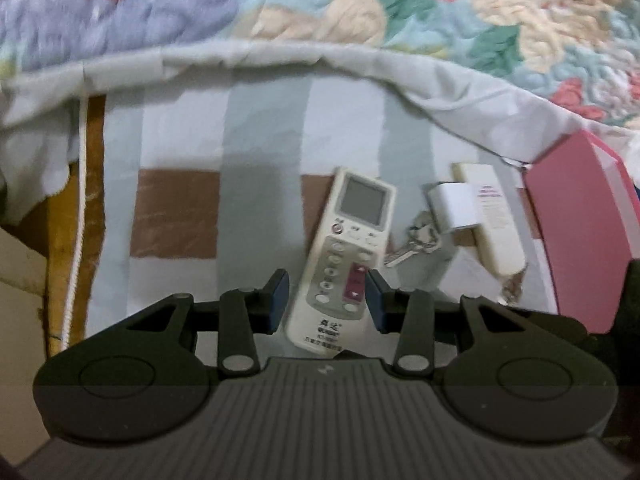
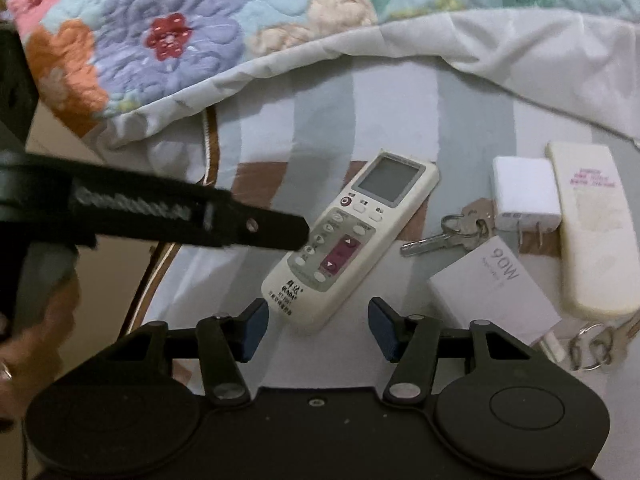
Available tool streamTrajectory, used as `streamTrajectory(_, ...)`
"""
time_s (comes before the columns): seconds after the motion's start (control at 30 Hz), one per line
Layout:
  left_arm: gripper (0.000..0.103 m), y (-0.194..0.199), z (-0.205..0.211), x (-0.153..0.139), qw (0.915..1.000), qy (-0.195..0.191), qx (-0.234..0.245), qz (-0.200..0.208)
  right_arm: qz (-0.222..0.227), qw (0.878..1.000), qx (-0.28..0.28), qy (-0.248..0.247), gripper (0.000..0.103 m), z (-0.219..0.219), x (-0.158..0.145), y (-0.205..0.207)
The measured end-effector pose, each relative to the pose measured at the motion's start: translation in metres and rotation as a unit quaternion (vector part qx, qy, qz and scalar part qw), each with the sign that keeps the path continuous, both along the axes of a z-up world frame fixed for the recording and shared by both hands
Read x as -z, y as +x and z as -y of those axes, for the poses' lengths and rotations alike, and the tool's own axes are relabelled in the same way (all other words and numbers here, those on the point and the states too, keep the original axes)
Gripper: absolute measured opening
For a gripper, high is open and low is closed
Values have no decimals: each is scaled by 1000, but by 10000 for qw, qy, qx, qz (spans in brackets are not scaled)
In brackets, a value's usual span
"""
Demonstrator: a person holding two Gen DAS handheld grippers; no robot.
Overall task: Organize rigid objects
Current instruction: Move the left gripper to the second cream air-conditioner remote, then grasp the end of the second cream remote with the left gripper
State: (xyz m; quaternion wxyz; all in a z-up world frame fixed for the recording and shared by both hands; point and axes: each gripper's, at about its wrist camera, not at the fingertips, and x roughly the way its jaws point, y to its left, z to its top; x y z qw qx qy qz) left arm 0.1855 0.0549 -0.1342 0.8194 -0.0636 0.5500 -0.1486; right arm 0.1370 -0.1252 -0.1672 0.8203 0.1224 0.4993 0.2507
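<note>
Remote control point(image 1: 344, 256), cream with a grey screen and a dark red button panel, lies flat on the striped bed sheet point(image 1: 180, 136), just below the turned-back edge of a flowered quilt point(image 1: 280, 8). To its right lie a bunch of keys point(image 1: 416, 240), a white charger plug point(image 1: 452, 208) and a second, plainer cream remote point(image 1: 492, 220); the plug touches that second remote. No box or tray holding anything can be made out. The left hand-held gripper point(image 1: 328, 294) has its blue pads spread on either side of the remote control's lower half, close to its edges, but whether they press on it I cannot tell. The right hand-held gripper point(image 2: 318, 328) is spread too, with nothing between its pads and the remote control's bottom end just beyond them. Only the left view shows a pink book or box point(image 1: 580, 232) at the far right. Only the right view shows a white card printed "90W" point(image 2: 496, 292), a second key ring point(image 2: 592, 348), part of a hand point(image 2: 24, 344) with a ring, and the left hand-held gripper from the side, its tip over the remote control's buttons.
</note>
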Motion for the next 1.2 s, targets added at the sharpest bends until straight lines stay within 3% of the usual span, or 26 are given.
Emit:
streamTrajectory(0.2, 42, 10, -8, 21, 9978, -341, -445, -341, 69, 9998, -30, -162, 39, -9, 3, 1)
streamTrajectory(0.3, 36, 9, -11, 25, 9956, -563, -574, -482, 78, 9998, 0, -157, 32, -6, 1, 1)
streamTrajectory(0.4, 24, 4, -14, 26, 9951, -659, -508, -535, 78, 9997, 30, -243, 30, -4, -1, 1)
streamTrajectory(0.53, 23, -10, -19, 30, 9865, -1033, -697, -1059, 212, 9983, -151, -516, 30, 0, -12, -9)
streamTrajectory(0.63, 23, -21, -8, 30, 9875, -955, -486, -1153, 336, 9957, -511, -700, 34, 1, -20, -24)
streamTrajectory(0.73, 23, -27, 1, 33, 9802, -1124, -497, -1550, 601, 9842, -932, -1383, 39, -6, -27, -43)
streamTrajectory(0.83, 23, -37, 8, 34, 9777, -1258, -392, -1634, 632, 9820, -1032, -1450, 46, 3, -30, -52)
streamTrajectory(0.93, 23, -37, 11, 35, 9779, -1395, -359, -1519, 818, 9817, -1008, -1394, 64, 9, -30, -52)
streamTrajectory(0.97, 23, -36, 11, 32, 9826, -1235, -374, -1336, 910, 9802, -1075, -1394, 78, 6, -29, -52)
streamTrajectory(1.0, 23, -34, 11, 28, 9880, -998, -396, -1113, 999, 9785, -1147, -1395, 85, 2, -27, -51)
streamTrajectory(1.07, 27, -29, 11, 25, 9940, -656, -382, -791, 1088, 9771, -1171, -1408, 85, -5, -21, -46)
streamTrajectory(1.2, 29, -24, 2, 31, 9922, -741, -496, -870, 1005, 9753, -1106, -1627, 81, -17, 0, -34)
